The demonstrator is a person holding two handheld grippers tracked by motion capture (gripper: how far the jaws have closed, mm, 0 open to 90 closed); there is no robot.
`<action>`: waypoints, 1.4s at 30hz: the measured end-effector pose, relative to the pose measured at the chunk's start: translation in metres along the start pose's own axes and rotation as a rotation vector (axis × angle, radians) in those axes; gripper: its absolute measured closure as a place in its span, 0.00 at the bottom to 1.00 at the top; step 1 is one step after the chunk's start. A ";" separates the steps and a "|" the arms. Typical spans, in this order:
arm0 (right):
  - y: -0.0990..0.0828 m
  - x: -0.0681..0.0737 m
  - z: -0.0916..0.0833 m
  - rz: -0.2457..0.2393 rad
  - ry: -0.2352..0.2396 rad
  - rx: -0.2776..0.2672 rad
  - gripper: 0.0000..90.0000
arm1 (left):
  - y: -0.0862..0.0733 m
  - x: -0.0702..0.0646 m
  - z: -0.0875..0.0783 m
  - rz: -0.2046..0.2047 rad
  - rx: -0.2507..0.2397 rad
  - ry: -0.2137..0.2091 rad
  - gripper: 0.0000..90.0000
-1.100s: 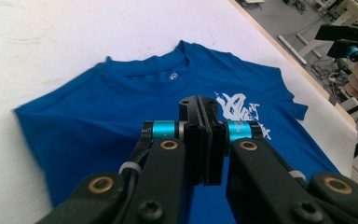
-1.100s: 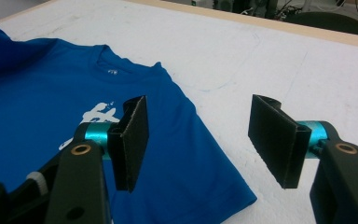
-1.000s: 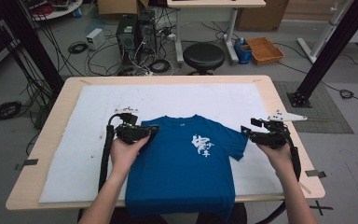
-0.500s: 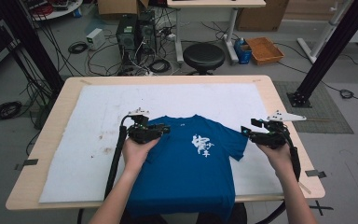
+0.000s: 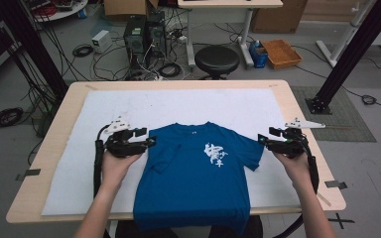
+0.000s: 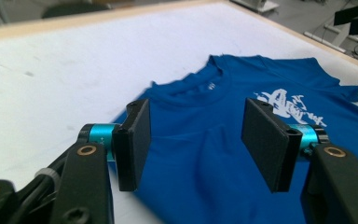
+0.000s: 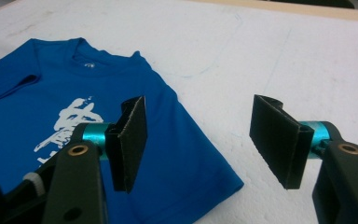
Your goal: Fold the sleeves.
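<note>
A blue T-shirt [image 5: 198,188] with a white print [image 5: 214,153] lies flat on the white mat, its hem hanging over the table's front edge. Its left sleeve [image 5: 164,157] is folded inward onto the body; the right sleeve lies spread out. My left gripper [image 5: 150,142] hovers at the shirt's left edge, open, with nothing between the pads. In the left gripper view the collar and shoulder of the shirt [image 6: 214,98] lie beyond the left gripper [image 6: 196,140]. My right gripper [image 5: 263,140] is open just off the right sleeve, whose hem [image 7: 200,177] shows below the right gripper [image 7: 198,140].
A white mat [image 5: 188,104] covers most of the wooden table [image 5: 59,119]. Behind the table stand a black stool [image 5: 217,59], computer towers [image 5: 141,34], loose cables and an orange crate [image 5: 280,52]. Black frame posts [image 5: 347,54] rise at both sides.
The left gripper carried the left sleeve rightward onto the shirt's body, let it go, and has drawn back left to the shirt's edge. The right gripper has stayed put.
</note>
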State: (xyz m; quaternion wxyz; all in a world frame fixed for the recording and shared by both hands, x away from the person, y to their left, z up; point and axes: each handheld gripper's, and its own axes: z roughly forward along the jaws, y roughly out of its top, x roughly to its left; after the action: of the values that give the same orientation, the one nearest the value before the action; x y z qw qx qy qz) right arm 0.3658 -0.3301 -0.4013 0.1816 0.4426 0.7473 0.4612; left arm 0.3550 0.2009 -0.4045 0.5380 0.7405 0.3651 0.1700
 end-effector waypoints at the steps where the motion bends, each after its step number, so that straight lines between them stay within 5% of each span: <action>1: -0.001 -0.001 0.000 0.009 -0.001 0.005 0.41 | -0.002 0.003 -0.006 0.020 -0.024 0.010 0.47; 7: -0.005 -0.007 0.004 0.019 -0.032 0.022 0.47 | -0.015 0.022 -0.031 0.067 -0.082 0.052 0.45; 10: -0.006 -0.011 0.006 0.030 -0.041 0.033 0.50 | -0.020 0.028 -0.037 0.052 -0.088 0.050 0.45; 15: -0.012 -0.020 0.014 0.065 -0.065 0.079 0.59 | -0.024 0.037 -0.046 -0.015 -0.056 0.084 0.43; 18: -0.014 -0.023 0.018 0.075 -0.080 0.119 0.62 | -0.025 0.043 -0.047 -0.103 -0.042 0.090 0.37; 20: -0.016 -0.024 0.022 0.089 -0.096 0.133 0.64 | -0.025 0.043 -0.048 -0.064 -0.026 0.093 0.37; 28: -0.020 -0.028 0.028 0.132 -0.097 0.168 0.66 | -0.022 0.040 -0.049 -0.028 -0.025 0.072 0.37; 42: -0.024 -0.026 0.039 0.112 -0.105 0.229 0.84 | -0.022 0.038 -0.045 -0.030 -0.008 0.044 0.37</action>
State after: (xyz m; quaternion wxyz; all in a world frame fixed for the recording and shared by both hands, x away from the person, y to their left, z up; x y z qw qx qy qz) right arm 0.3945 -0.3358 -0.4449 0.1426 0.5250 0.7586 0.3586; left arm 0.3439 0.2617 -0.4140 0.5352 0.7290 0.3871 0.1794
